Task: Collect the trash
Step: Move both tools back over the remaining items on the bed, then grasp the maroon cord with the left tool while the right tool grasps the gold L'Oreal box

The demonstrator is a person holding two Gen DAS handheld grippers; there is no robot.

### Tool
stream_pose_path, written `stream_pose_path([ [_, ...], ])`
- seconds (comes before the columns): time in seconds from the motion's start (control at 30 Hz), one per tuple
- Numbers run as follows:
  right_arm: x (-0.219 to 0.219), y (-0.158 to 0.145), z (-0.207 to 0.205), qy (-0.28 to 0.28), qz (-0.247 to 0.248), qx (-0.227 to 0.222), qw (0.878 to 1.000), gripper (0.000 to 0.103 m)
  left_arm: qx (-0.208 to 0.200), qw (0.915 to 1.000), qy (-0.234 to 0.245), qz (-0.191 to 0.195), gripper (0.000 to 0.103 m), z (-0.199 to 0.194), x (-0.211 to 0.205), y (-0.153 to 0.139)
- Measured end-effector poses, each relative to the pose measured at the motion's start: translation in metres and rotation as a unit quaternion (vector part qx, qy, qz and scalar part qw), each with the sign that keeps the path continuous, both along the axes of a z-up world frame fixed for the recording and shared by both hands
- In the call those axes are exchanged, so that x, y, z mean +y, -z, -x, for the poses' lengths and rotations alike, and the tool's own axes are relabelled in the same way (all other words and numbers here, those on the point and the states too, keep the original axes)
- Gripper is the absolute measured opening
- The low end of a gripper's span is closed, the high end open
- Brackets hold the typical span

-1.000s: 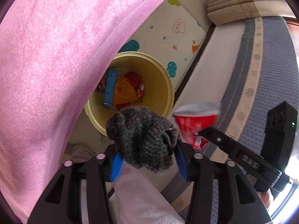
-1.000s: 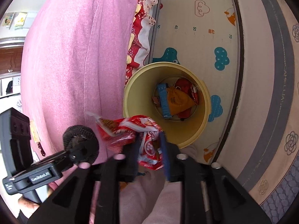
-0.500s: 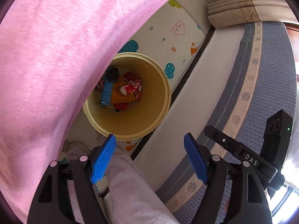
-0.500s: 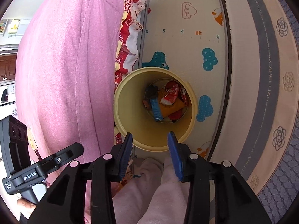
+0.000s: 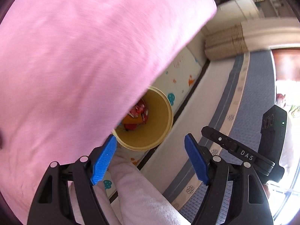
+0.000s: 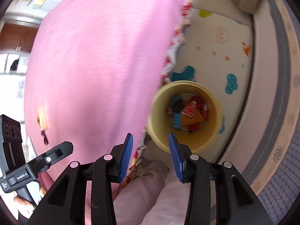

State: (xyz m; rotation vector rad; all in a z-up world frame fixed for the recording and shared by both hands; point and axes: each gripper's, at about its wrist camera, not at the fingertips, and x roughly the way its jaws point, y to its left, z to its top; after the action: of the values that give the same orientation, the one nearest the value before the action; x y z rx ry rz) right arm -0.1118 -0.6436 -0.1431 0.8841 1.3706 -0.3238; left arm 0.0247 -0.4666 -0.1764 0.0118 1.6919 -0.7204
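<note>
The round pale-yellow plastic waste bin (image 6: 211, 140) stands upright on a cream foam play mat (image 6: 221, 56) printed with teal and orange cartoon shapes. It serves as the landmark for all positions below.

Contents of the bin: a heap of collected trash (image 6: 189, 112) lies on its bottom, comprising a crumpled red-and-white snack wrapper (image 6: 190, 109), an orange packet (image 6: 193, 120), a flat blue wrapper (image 6: 177, 121) and a dark knitted item (image 6: 178, 104). In the left wrist view only part of this heap shows.

Left gripper (image 5: 150, 159): positioned above the near rim of the bin. The blue pads are spread wide. Nothing lies between them.

Right gripper (image 6: 151, 157): positioned above the near rim of the bin. The blue pads stand partly apart, narrower than those of the left gripper. Nothing is held.

A large pink fabric-covered surface (image 6: 97, 71) overhangs the left side of the bin and hides part of its rim. A red-and-white patterned cloth edge (image 6: 174, 56) hangs below that surface, just beside the bin.

A pale pink sleeve-like fabric (image 6: 161, 191) lies below the bin, between the gripper arms.

A grey-and-beige patterned rug (image 6: 281, 112) runs along the right side of the bin, beyond the mat border.
</note>
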Motion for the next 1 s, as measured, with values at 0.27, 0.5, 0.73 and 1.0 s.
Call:
stream_pose_path([
  [0.27,0.117,-0.043,-0.100,-0.123,-0.002,-0.047,0.991,0.039,-0.049,0.9910,-0.125,0.007,0.075,-0.050,0.136,-0.057],
  [0.5,0.230,-0.069,-0.179,-0.203,0.003,-0.085,0.976,0.042,-0.089,0.9658,-0.243,-0.006,0.078,-0.091,0.273,-0.088],
  [0.73,0.329,-0.075,-0.236,-0.266,0.002,-0.104,0.958,0.042,-0.105,0.9408,-0.322,-0.022,0.078,-0.114,0.387,-0.089],
  [1.0,0.375,-0.064,-0.281,-0.291,0.007,-0.097,0.952,0.055,-0.102,0.9181,-0.382,-0.021,0.078,-0.147,0.454,-0.078],
])
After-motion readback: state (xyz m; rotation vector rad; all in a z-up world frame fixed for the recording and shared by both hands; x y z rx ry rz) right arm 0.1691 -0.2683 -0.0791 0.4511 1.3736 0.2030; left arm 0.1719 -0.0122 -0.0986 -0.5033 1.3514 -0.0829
